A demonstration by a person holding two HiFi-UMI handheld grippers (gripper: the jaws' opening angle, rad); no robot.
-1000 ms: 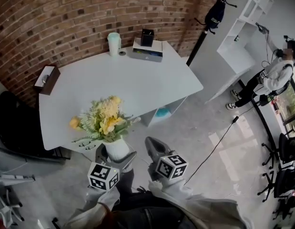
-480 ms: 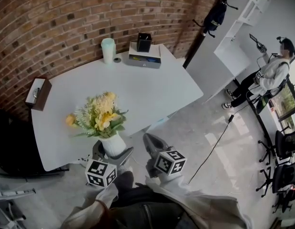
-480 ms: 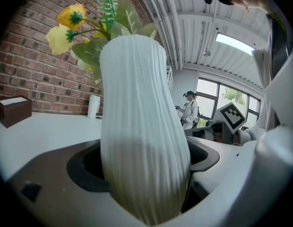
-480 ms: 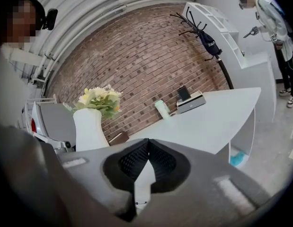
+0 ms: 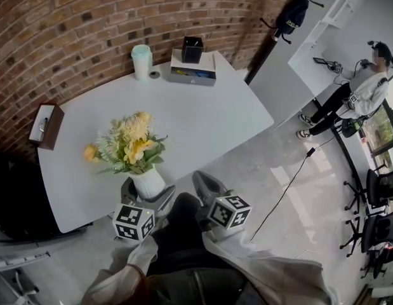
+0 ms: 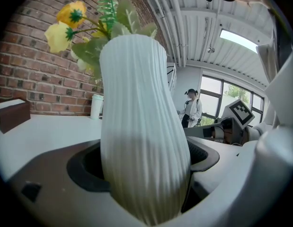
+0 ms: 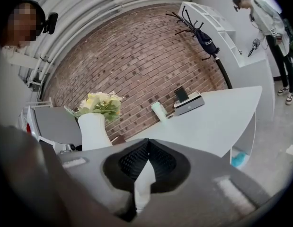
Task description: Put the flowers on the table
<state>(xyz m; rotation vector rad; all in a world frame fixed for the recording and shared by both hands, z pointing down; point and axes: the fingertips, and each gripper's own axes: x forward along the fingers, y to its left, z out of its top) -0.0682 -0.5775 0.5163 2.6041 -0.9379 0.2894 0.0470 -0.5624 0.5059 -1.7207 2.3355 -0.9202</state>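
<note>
Yellow and cream flowers (image 5: 129, 145) with green leaves stand in a ribbed white vase (image 5: 147, 182). My left gripper (image 5: 146, 192) is shut on the vase's lower body and holds it upright at the near edge of the white table (image 5: 202, 116). In the left gripper view the vase (image 6: 141, 141) fills the space between the jaws, with the flowers (image 6: 84, 27) above. My right gripper (image 5: 200, 182) is shut with nothing in it, just right of the vase. In the right gripper view its pads meet (image 7: 145, 148), and the vase (image 7: 93, 130) stands to the left.
On the table sit a brown tissue box (image 5: 45, 124) at the left end, a mint cup (image 5: 141, 61) and a flat box with a black holder (image 5: 192, 68) by the brick wall. A black chair (image 5: 12, 189) is left, a coat stand (image 5: 291, 18) and a person (image 5: 367, 88) right.
Both grippers and the vase have come closer to the table. The vase went from off the table's front to its near edge. The right gripper stayed shut beside it.
</note>
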